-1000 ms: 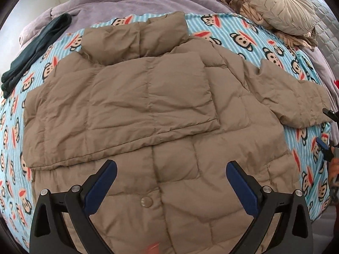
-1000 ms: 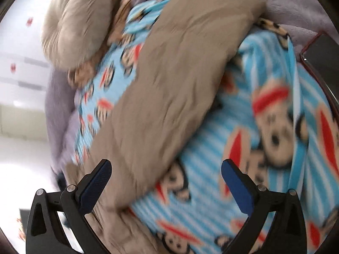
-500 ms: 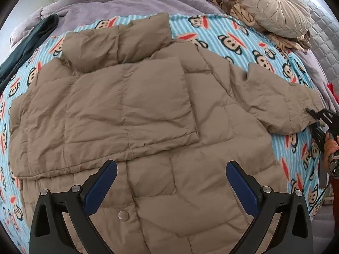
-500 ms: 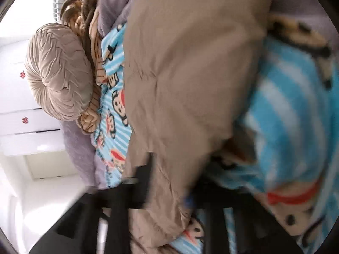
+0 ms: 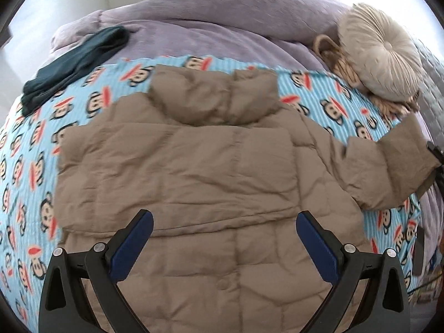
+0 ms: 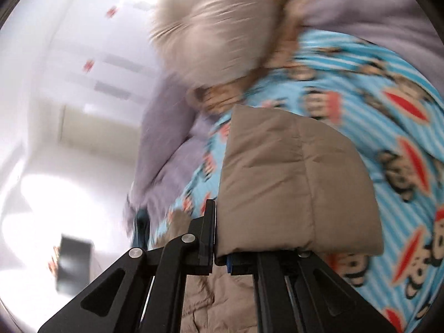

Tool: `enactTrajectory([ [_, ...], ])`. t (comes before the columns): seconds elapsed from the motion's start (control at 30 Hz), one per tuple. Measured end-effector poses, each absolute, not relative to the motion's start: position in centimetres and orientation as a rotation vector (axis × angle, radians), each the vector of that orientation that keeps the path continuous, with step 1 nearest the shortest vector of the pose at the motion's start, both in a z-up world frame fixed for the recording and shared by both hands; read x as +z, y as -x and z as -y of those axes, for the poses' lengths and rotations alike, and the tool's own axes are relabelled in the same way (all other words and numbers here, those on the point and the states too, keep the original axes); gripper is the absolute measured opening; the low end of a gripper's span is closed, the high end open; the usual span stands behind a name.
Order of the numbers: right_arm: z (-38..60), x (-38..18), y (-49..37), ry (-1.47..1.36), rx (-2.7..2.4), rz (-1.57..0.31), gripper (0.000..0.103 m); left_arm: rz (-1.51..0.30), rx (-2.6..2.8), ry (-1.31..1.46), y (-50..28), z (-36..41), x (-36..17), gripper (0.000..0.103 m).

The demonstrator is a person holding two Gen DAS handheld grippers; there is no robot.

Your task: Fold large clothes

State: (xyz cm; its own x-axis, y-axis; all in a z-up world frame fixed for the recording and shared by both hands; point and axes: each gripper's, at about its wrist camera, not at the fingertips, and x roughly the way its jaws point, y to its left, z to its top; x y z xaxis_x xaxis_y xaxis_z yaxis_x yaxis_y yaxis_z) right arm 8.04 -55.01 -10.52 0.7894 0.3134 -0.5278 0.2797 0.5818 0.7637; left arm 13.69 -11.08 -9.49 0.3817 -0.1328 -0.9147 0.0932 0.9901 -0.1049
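Note:
A tan puffer jacket (image 5: pixel 199 172) lies spread on a blue monkey-print blanket (image 5: pixel 30 166), its left sleeve folded across the body. My left gripper (image 5: pixel 224 247) is open and empty above the jacket's lower part. My right gripper (image 6: pixel 219 252) is shut on the cuff of the jacket's right sleeve (image 6: pixel 291 191) and holds it lifted off the blanket. That sleeve (image 5: pixel 394 172) shows raised at the right edge of the left wrist view, with the right gripper (image 5: pixel 435 161) at its end.
A round beige cushion (image 5: pixel 380 52) on a woven basket (image 5: pixel 333 55) sits at the bed's far right. A dark green garment (image 5: pixel 75 63) lies at the far left on the purple bedcover (image 5: pixel 211 22). A dark flat object (image 5: pixel 417 249) lies at the right edge.
My right gripper has closed on the sleeve cuff and lifted it off the blanket. My left gripper has drawn back and up, staying open.

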Motion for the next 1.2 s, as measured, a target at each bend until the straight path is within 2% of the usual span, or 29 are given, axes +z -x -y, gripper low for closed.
enactTrajectory([
  [0.1, 49.1, -8.3, -10.6, -0.807, 0.111, -0.730, 0.007, -1.161, -0.105, 0.062, -13.4, 8.9, -9.4, 0.103],
  [0.27, 38.4, -8.0, -14.2, -0.592, 0.273, -0.809, 0.007, -1.152, -0.015, 0.119, -12.8, 5.0, -9.4, 0.103],
  [0.5, 24.9, -14.5, -17.0, -0.386, 0.411, -1.026, 0.007, -1.164, 0.103, 0.164, -11.6, 0.7, -9.8, 0.103],
  [0.7, 23.0, -21.6, -16.5, -0.395, 0.356, -1.223, 0.010, -1.180, 0.119, 0.178, -11.1, -0.1, -10.4, 0.103],
  [0.73, 23.3, -22.0, -16.7, -0.413, 0.348, -1.234, 0.015, -1.180, 0.113, 0.175, -11.2, 0.1, -10.5, 0.103],
  [0.77, 23.6, -22.1, -16.5, -0.436, 0.353, -1.236, 0.031, -1.178, 0.100, 0.168, -11.4, 0.3, -10.7, 0.103],
  [0.8, 24.2, -22.0, -16.3, -0.457, 0.360, -1.232, 0.041, -1.180, 0.091, 0.163, -11.6, 0.5, -10.9, 0.103],
  [0.83, 24.7, -21.7, -16.1, -0.476, 0.365, -1.225, 0.064, -1.181, 0.084, 0.161, -11.7, 0.7, -11.0, 0.103],
  [0.87, 25.2, -21.1, -15.7, -0.490, 0.366, -1.210, 0.072, -1.184, 0.072, 0.164, -11.9, 0.8, -11.3, 0.103],
  [1.0, 28.2, -18.4, -13.7, -0.564, 0.307, -1.139, 0.072, -1.182, 0.034, 0.192, -13.0, 1.4, -12.1, 0.103],
  [1.13, 32.1, -18.6, -13.0, -0.732, 0.182, -1.091, 0.072, -1.175, 0.005, 0.217, -14.0, 1.4, -12.6, 0.103],
  [1.2, 33.6, -19.3, -13.7, -0.802, 0.118, -1.084, 0.045, -1.171, -0.011, 0.244, -14.4, 0.8, -12.7, 0.103],
])
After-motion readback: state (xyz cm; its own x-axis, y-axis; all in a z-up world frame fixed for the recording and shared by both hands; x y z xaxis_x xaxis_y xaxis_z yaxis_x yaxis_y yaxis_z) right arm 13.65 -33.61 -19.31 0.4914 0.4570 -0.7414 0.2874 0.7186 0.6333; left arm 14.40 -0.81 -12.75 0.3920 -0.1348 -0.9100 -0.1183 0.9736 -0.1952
